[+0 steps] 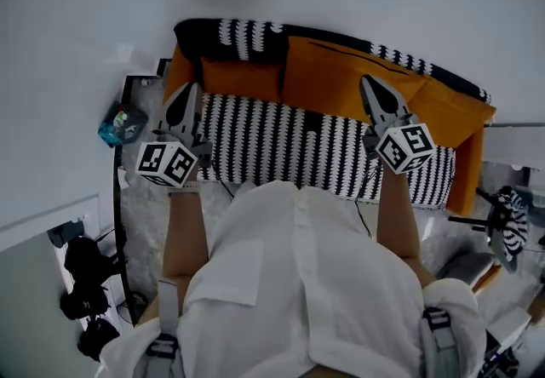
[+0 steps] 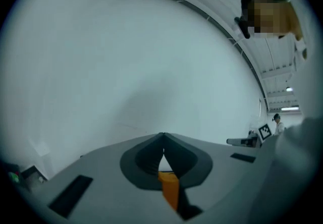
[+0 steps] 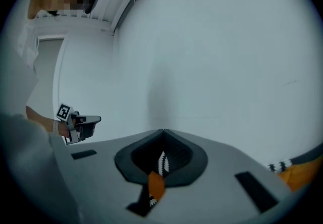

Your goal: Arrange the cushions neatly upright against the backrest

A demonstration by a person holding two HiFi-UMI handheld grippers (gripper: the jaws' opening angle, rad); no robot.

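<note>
A large orange fabric cushion (image 1: 332, 78) stands against the black-and-white patterned backrest (image 1: 247, 31) of the sofa. A smaller orange cushion (image 1: 243, 78) is just beside it on the left. Below them lies the striped sofa seat (image 1: 289, 146). Over the seat, well apart, hang the left hand-held gripper (image 1: 194, 88) and the right hand-held gripper (image 1: 366, 81), each with its jaws pressed together on nothing and pointed at a plain white wall (image 2: 126, 66).
</note>
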